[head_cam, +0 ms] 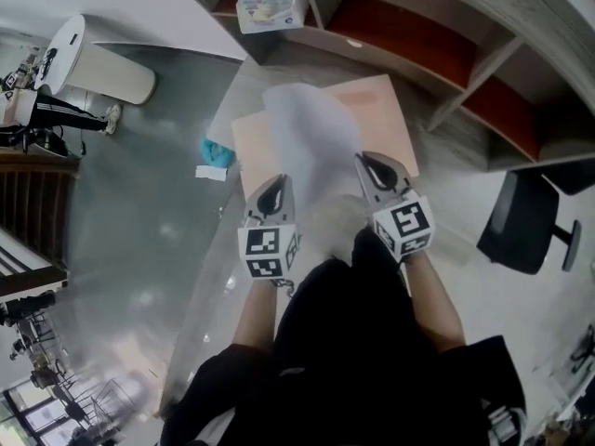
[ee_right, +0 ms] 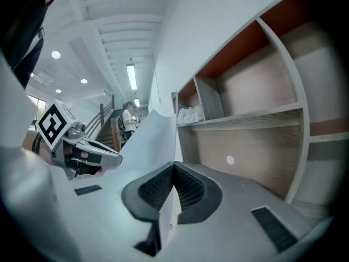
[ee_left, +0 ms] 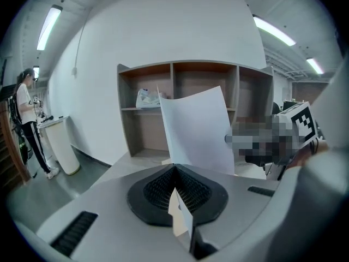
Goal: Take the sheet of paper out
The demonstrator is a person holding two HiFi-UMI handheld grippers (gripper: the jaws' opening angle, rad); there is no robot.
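I hold a white sheet of paper [head_cam: 311, 142] up in the air with both grippers, above a beige folder [head_cam: 392, 110] lying on the grey table. My left gripper [head_cam: 275, 191] is shut on the sheet's near left edge. My right gripper [head_cam: 378, 168] is shut on its near right edge. In the left gripper view the sheet [ee_left: 199, 130] rises upright from the closed left gripper [ee_left: 174, 168], and the right gripper's marker cube [ee_left: 299, 121] shows at the right. In the right gripper view the sheet [ee_right: 144, 146] curves away leftward from the closed right gripper [ee_right: 174, 165] towards the left gripper [ee_right: 82, 153].
A wooden shelf unit [head_cam: 446, 54] stands behind the table, with a bag of tissues [head_cam: 270, 7] in one compartment. A teal object [head_cam: 216, 151] and a white label [head_cam: 211, 172] lie left of the folder. A black chair [head_cam: 525, 221] is at the right, a white bin [head_cam: 93, 68] at the left.
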